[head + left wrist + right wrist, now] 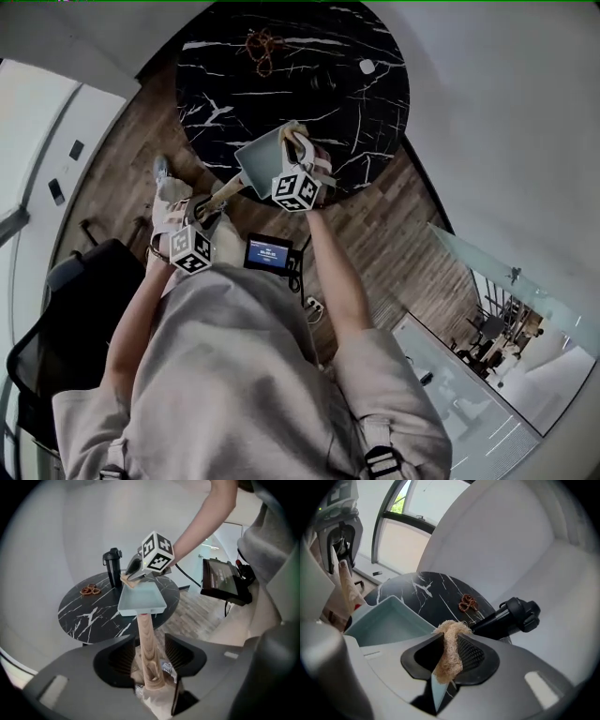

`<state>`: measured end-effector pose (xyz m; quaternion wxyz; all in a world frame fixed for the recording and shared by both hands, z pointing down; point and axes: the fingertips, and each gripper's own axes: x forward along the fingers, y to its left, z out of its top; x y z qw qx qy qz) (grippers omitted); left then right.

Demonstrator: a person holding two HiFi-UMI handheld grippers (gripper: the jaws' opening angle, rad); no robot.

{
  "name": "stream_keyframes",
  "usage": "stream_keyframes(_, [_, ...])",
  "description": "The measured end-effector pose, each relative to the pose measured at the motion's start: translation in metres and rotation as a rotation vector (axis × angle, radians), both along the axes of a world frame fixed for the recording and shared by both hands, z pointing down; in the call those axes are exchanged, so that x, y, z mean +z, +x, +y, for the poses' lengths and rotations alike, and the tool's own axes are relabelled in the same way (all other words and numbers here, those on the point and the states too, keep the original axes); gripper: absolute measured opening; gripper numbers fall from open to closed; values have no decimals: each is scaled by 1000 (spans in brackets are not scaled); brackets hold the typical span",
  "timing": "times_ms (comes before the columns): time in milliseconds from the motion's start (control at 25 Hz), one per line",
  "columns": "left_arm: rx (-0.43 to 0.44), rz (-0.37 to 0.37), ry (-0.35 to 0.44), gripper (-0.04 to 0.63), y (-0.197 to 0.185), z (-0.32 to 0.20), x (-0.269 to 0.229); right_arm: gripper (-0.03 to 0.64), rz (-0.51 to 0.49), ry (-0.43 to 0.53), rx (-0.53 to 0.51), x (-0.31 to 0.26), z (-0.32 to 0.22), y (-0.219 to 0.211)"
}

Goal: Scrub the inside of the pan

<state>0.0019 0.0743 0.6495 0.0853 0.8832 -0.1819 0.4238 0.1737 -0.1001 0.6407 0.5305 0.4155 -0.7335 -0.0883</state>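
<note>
A pale teal square pan (262,157) lies at the near edge of the round black marble table (319,84). Its wooden handle (147,648) runs back between the jaws of my left gripper (149,643). Those jaws stand wide, with a gap on each side of the handle. In the head view the left gripper (208,208) sits just off the table edge. My right gripper (449,641) is shut on a tan fibre scrubber (449,656). It hovers over the pan's (389,625) far rim. The left gripper view shows the right gripper (129,576) above the pan (139,597).
A black bottle (112,566) stands at the back of the table and a brown knotted cord (90,590) lies to its left. A small screen (269,253) sits on the wood floor by the person's legs. A dark chair (84,291) is at the left.
</note>
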Motion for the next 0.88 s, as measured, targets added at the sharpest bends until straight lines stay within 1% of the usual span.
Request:
stream_keyframes(80, [22,-35,-15,202,0,1,13,109,27,-26,8,17,-6,2])
stream_keyframes(240, [30,-86,-35,214,3,-3,35,109,66,-58,31,41,-15,11])
stream_keyframes(280, [39,-108,-30,206,2,-2,39,109,67,-63,38,45,-16,12])
stream_keyframes(360, [62,-167,-5,168,1,-1,47,110,65,-64,50,48,-19,15])
stream_keyframes(440, [40,-198,9,135,-2,-3,51,109,65,-58,51,48,-20,16])
stream_keyframes(560, [-5,-189,2,118,-5,-6,52,105,88,-47,27,50,-19,15])
stream_keyframes(680, [-17,-188,6,117,-6,-7,52,104,164,-22,-12,53,-16,15])
stream_keyframes(760, [-20,-191,12,117,-6,-7,52,103,200,-7,-21,57,-15,16])
stream_keyframes(880, [-21,-196,24,115,-6,-8,53,103,203,-4,-8,59,-16,18])
